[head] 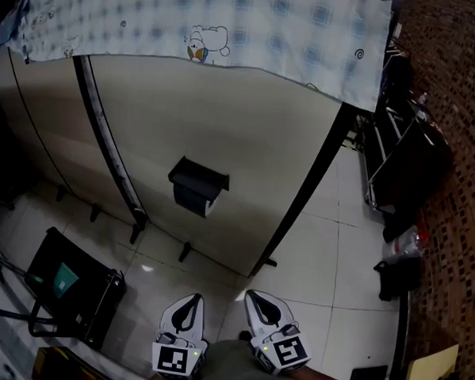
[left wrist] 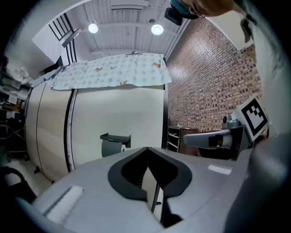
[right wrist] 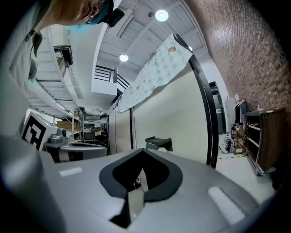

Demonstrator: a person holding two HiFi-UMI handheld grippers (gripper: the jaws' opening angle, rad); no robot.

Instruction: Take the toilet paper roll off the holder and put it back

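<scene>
**Head view.** A black, flat-lidded wall holder (head: pixel 199 175) is fixed to a cream curved panel wall (head: pixel 256 131). The pale toilet paper roll (head: pixel 197 201) is seated in the holder, directly under the lid. A blue-checked patterned cloth (head: pixel 214 21) is draped over the top of the panel wall. A dark red brick wall (head: pixel 464 110) is seen at the right, and a pale tiled floor (head: pixel 321 253) lies below. A black wheeled cart (head: pixel 77 288) is parked on the floor at the near left. The grey left tool (head: pixel 189 300) and the grey right tool (head: pixel 257 296) are held side by side at the near edge, well apart from the holder. Both are pointed toward the panel wall.

**Left gripper view.** The jaws of the left tool (left wrist: pixel 146 149) are brought fully together, and nothing is gripped between them. The holder and the roll are seen far ahead, slightly to the left of the jaw tips. The right tool is seen at the right, with its square-marker cube (left wrist: pixel 253 113) behind it.

**Right gripper view.** The jaws of the right tool (right wrist: pixel 143 150) are likewise fully closed, with nothing gripped. The holder is seen far ahead, just above the jaw tips. The left tool is seen at the left.
</scene>
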